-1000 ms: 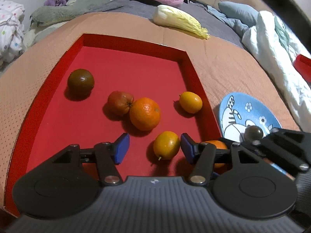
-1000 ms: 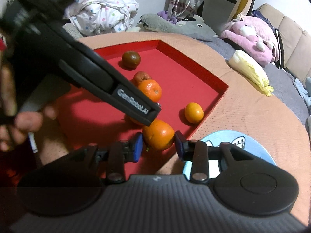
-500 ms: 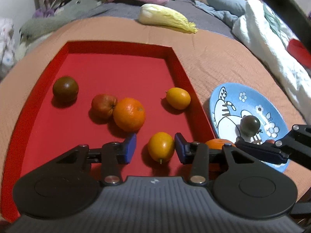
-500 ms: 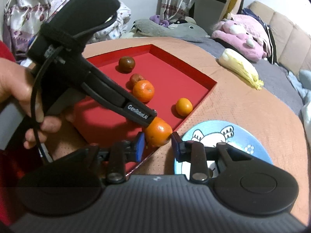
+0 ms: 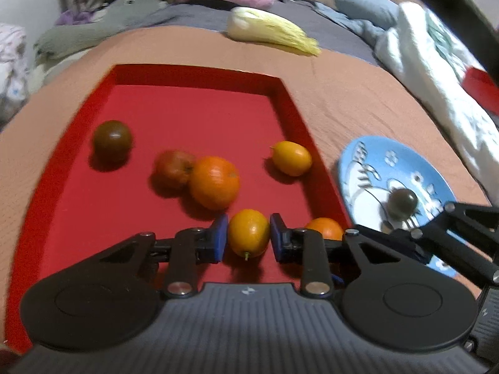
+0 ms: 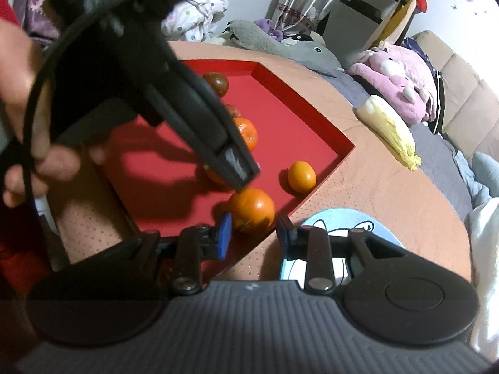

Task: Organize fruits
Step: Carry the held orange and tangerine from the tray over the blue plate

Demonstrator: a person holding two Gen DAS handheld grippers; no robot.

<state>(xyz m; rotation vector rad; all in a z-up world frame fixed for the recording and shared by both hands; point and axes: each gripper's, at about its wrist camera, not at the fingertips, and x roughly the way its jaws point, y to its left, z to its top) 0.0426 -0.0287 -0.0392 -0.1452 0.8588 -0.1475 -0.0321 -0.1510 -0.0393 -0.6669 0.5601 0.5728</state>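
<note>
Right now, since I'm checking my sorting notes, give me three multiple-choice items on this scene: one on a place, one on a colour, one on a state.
1. Where does the dark fruit outside the tray lie?
A on the blue plate
B on bare cloth
C on a pillow

2. What colour is the tray?
A green
B red
C white

3. How does the left gripper stand?
A pressed together, nothing between
B spread wide over bare cloth
C its fingers flank a small yellow-orange fruit

A: the fruit sits on the plate's pattern.
B: the tray's walls and floor are red.
C: one blue pad shows at each side of the fruit.
</note>
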